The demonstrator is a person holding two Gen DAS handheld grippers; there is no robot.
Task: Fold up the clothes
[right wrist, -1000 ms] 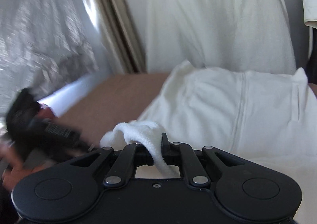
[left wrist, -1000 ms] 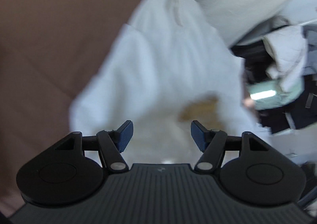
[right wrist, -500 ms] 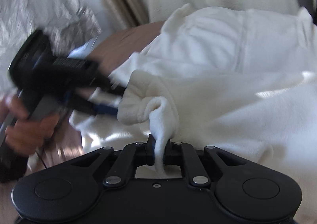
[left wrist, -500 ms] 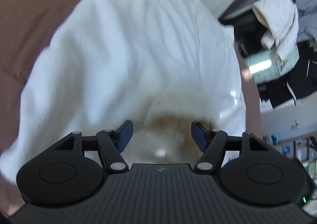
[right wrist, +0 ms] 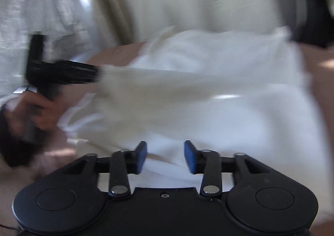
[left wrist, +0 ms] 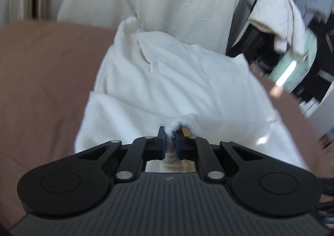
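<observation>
White fleece: the soft white fleece garment (left wrist: 177,81) lies across the centre of both views on the brown bed cover (left wrist: 41,73), one layer already turned over.
Left to do: more folds, I judge.
Left gripper (left wrist: 170,139): pressed together, pinching a garment edge at lower centre.
Right gripper (right wrist: 165,156): jaws opening, nothing pinched between them; garment just beyond.
</observation>
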